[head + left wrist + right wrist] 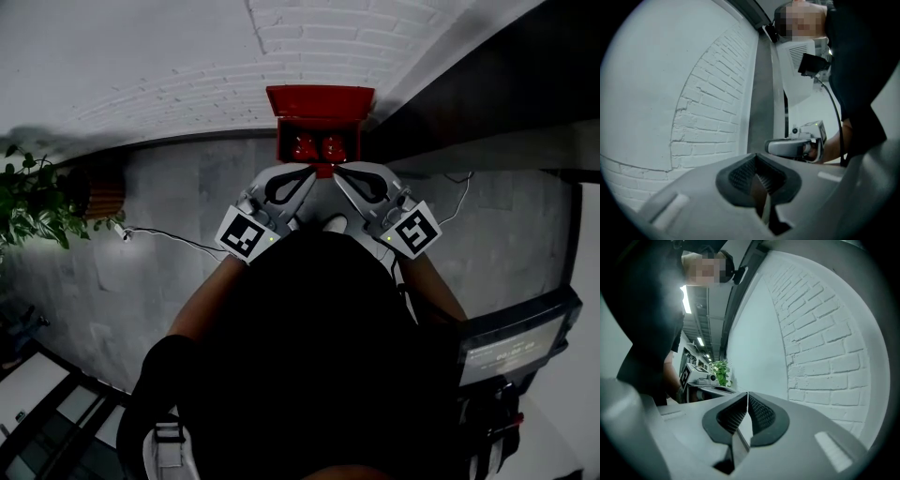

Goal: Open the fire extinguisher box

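The red fire extinguisher box (320, 101) stands on the floor against the white wall, its lid raised. Two red extinguisher tops (319, 147) show inside it. Both grippers are held level in front of the person, just short of the box, with their tips close together. My left gripper (310, 174) has its pads pressed together with nothing between them (756, 157). The right gripper (338, 172) is likewise shut and empty (748, 394). Each gripper view looks sideways along the wall and catches the other gripper: the right gripper (797, 146) and the left gripper (700, 376).
A white brick wall (328, 42) rises behind the box. A potted plant (33, 197) stands at the left, and a thin cable (173, 240) runs across the grey floor. A dark machine with a display (516, 342) sits at the lower right.
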Demonstrator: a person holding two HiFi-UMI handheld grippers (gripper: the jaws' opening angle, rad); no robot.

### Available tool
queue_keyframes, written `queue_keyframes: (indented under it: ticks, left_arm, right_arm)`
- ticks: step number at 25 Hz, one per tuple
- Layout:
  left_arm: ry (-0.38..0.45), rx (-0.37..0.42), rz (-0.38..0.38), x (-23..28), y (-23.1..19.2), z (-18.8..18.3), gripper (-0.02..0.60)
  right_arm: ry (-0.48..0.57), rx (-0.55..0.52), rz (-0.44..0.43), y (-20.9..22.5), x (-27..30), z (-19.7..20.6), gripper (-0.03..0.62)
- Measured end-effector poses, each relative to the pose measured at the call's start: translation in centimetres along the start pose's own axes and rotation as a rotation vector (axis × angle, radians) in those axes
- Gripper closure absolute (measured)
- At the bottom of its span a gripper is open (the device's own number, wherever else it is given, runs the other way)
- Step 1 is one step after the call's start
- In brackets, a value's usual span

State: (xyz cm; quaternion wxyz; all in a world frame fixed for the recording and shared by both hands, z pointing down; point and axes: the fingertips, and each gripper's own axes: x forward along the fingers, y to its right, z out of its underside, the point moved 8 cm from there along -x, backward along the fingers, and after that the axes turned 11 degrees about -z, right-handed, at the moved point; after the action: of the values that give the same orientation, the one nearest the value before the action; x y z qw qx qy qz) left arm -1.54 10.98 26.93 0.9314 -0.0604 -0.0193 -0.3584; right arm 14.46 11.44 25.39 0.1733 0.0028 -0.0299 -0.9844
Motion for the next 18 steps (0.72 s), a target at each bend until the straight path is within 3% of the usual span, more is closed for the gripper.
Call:
queue_keyframes:
  ticks: [18]
  left_arm:
    - [-0.001,0.021,0.019,-0.4,0.5,-0.2,0.580]
  right_arm:
    - [0.007,0.020,0.016,-0.1,-0.1,0.6,0.583]
